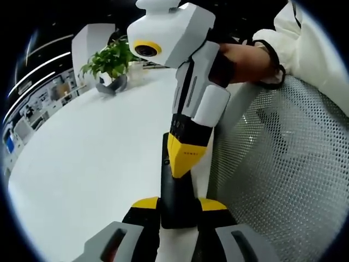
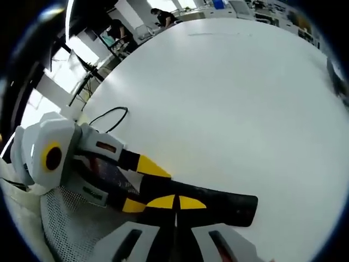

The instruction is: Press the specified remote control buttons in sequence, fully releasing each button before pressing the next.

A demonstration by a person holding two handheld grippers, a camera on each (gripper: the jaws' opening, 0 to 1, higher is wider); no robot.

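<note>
Gripping the black remote control point(image 1: 175, 199) between its two yellow-tipped jaws, the left hand-held gripper point(image 1: 179, 204) rises from six o'clock in the left gripper view, clamped on the near end of the remote. The remote runs away from it toward twelve o'clock, above the white tabletop point(image 1: 92, 164).

From twelve o'clock in that same view the right hand-held gripper point(image 1: 185, 158) comes down with its white body, black neck and yellow tips. Its tips are drawn together into one point, and that point sits on the remote's upper face about midway along its length; whether a button is being pushed down I cannot tell. A person's hand point(image 1: 248, 60) in a white sleeve holds this gripper at about one o'clock. A white mesh chair back point(image 1: 283, 164) lies from three to five o'clock, and a green potted plant point(image 1: 112, 63) stands on the tabletop at about eleven o'clock, well apart from the remote.

In the right gripper view the right hand-held gripper point(image 2: 175, 203) shows at six o'clock with its yellow tips side by side and touching, resting on the remote control point(image 2: 218, 204), which stretches across the lower part toward four o'clock. The left hand-held gripper point(image 2: 139, 185) reaches in from nine o'clock, its yellow tips on either side of the remote's end. The tabletop point(image 2: 229, 98) spreads toward twelve o'clock, with a thin black cable point(image 2: 109, 117) looping on it near ten o'clock.
</note>
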